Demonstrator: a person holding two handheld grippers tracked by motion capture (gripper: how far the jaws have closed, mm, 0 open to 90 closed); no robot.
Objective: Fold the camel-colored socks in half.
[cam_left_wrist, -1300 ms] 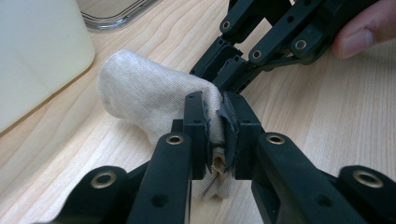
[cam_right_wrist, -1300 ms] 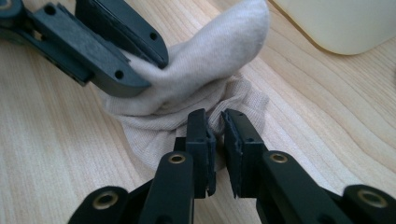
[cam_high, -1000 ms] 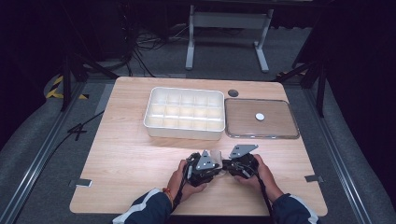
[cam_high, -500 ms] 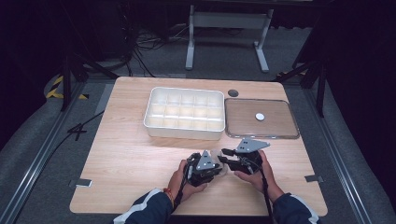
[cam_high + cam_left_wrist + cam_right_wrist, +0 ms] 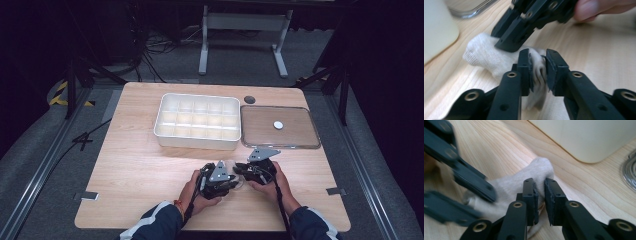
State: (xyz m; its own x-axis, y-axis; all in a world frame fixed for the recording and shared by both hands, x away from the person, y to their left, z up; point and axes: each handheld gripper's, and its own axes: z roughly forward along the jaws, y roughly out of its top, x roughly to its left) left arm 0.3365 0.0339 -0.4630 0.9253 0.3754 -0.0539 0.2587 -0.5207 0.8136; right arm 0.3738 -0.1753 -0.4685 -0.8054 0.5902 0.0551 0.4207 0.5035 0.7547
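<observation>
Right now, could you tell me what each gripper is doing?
Left gripper: shut on the white sock, jaws just opened slightly.
Right gripper: shut on the same white sock, jaws just closed further.

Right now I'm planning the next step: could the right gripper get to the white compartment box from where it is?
Probably yes. The right gripper sits just in front of the white compartment box with bare table between, but its jaws are pinching the white cloth, shared with the left gripper.

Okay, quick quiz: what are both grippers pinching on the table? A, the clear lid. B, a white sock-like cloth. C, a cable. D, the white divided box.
B: both gripper views show the jaws closed on the white cloth, with the left gripper and right gripper each pinching a fold.
</observation>
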